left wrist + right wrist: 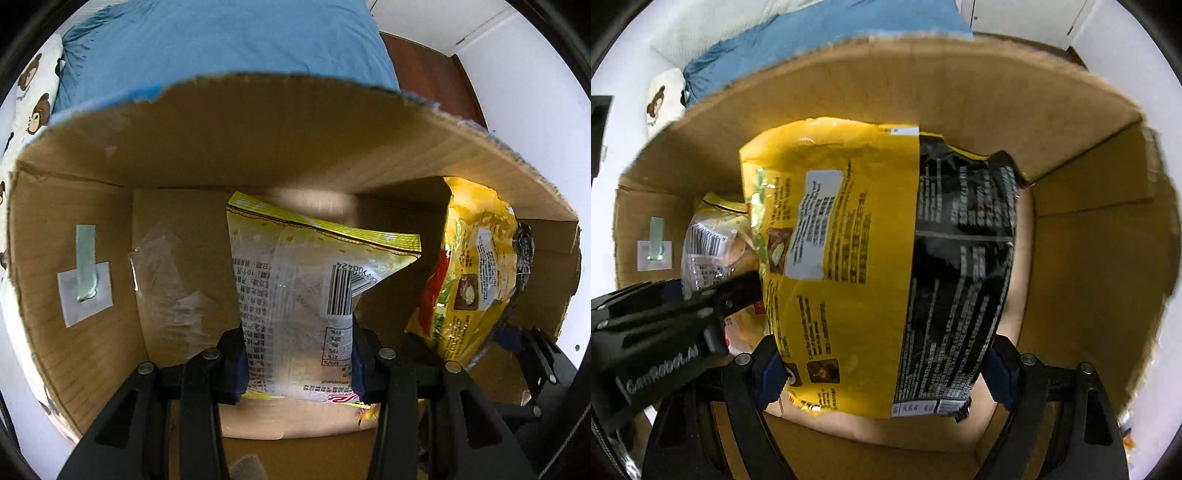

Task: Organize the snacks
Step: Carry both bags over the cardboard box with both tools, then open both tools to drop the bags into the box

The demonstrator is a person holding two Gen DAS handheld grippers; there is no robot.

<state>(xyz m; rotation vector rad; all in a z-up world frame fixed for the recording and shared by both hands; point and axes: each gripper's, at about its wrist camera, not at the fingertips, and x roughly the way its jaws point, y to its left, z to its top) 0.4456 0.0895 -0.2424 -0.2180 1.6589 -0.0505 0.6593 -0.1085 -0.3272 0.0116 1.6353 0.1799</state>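
Note:
I look down into an open cardboard box [258,140] [1089,258]. My left gripper [297,354] is shut on a clear snack packet [295,280] with a pale yellow top edge and a barcode, held low inside the box. To its right, my right gripper [884,373] is shut on a large yellow and black snack bag [886,258] [476,280], its blue pads against the bag's two sides. In the right wrist view the left gripper [701,306] and its clear packet [709,243] show at the left, just beside the yellow bag.
The box walls rise close around both grippers. A white label with green tape [85,280] sticks to the left wall. Behind the box lie blue bedding [221,44] and a bear-print cloth [33,99]. A white surface [1145,387] surrounds the box.

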